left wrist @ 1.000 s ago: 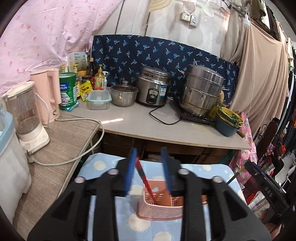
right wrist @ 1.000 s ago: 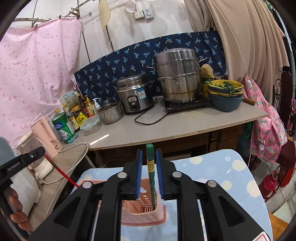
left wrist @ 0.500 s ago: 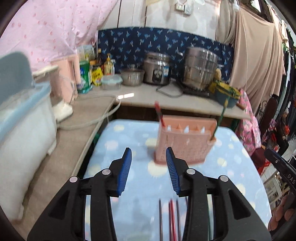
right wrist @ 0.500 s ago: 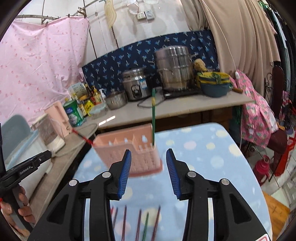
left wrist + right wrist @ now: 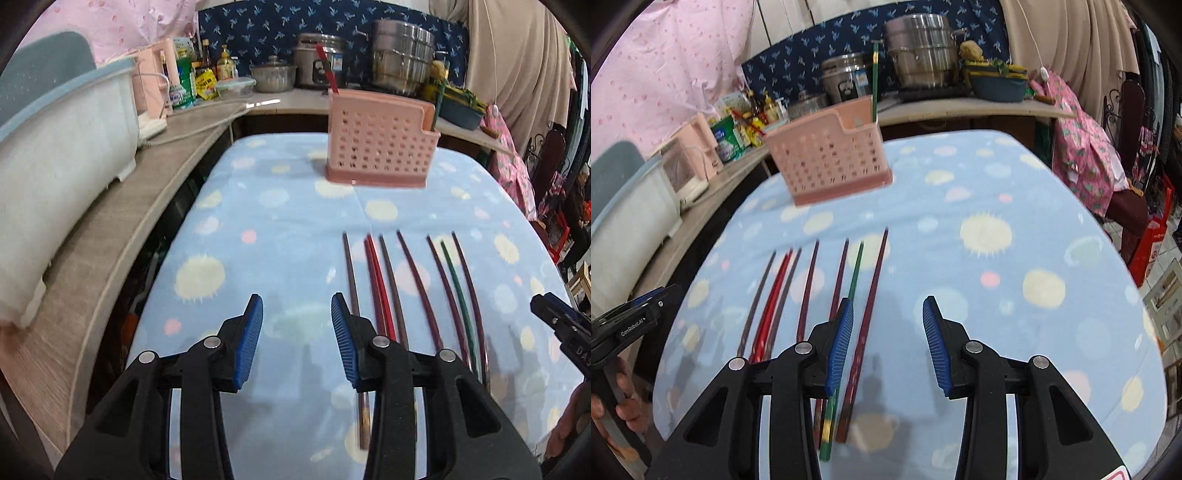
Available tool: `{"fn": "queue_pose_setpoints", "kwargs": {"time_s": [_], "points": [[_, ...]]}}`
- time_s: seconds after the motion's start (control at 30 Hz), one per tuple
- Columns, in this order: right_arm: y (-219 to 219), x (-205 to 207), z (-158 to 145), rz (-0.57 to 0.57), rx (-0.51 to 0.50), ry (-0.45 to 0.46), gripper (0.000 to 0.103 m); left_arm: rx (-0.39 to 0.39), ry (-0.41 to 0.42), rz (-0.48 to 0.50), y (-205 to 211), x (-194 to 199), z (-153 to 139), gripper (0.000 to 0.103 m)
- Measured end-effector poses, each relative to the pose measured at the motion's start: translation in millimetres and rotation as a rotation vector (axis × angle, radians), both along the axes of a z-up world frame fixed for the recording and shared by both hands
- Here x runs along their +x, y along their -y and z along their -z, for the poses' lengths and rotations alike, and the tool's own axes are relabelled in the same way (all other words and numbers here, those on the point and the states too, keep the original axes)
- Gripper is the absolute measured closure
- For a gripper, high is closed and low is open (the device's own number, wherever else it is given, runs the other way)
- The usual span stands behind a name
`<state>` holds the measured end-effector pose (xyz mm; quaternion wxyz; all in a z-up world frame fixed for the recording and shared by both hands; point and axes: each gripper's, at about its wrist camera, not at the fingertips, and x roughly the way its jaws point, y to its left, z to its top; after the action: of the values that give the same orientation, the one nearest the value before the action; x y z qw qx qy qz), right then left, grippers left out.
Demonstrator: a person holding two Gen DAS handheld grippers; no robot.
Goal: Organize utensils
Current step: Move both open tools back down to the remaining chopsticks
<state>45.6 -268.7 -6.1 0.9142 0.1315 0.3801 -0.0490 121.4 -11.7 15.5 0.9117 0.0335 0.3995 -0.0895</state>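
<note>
Both tongs hang over a blue spotted cloth (image 5: 280, 206) covering the table, each pointing down at it. Left gripper (image 5: 297, 339): jaws partway open, nothing btwn pads, only cloth below. Right gripper (image 5: 888, 341): same, jaws partway apart & empty; its left pad sits over the loose sticks but no grip visible.

Loose chopsticks (image 5: 402, 280) lie flat in a rough row on the cloth, approx parallel: dark brown/maroon ones, a red pair (image 5: 376, 280) touching each other, one green (image 5: 855, 273). In left view they're at 3 o'clock of the left tongs; in right view at 9–10 o'clock of the right tongs.

Pink perforated holder (image 5: 380, 144) stands upright at 12 o'clock, far end of cloth, well apart from the row. A red stick (image 5: 327, 68) stands in its left end, a green stick (image 5: 874, 81) in its right end.

Counter w/ pots (image 5: 402, 55) behind holder.
</note>
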Motion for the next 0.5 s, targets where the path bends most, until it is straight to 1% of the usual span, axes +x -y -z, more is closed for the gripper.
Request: {"fn": "queue_pose_setpoints", "kwargs": {"time_s": [0.13, 0.23, 0.43, 0.5], "points": [[-16.9, -10.5, 16.7, -0.033, -0.030, -0.028, 0.065, 0.002, -0.045, 0.008, 0.1, -12.8, 16.7, 0.066], [-29.8, -13.9, 27.7, -0.059, -0.048, -0.051, 0.065, 0.010, -0.059, 0.015, 0.9, -19.8, 23.8, 0.066], [-41.5, -15.4, 39.3, -0.070, -0.054, -0.074, 0.066, 0.001, -0.097, 0.017, 0.1, -26.0, 33.4, 0.066], [-43.7, -15.6, 41.7, -0.069, -0.061, -0.078, 0.068, -0.002, -0.102, 0.018, -0.2, -28.1, 34.8, 0.066]]}}
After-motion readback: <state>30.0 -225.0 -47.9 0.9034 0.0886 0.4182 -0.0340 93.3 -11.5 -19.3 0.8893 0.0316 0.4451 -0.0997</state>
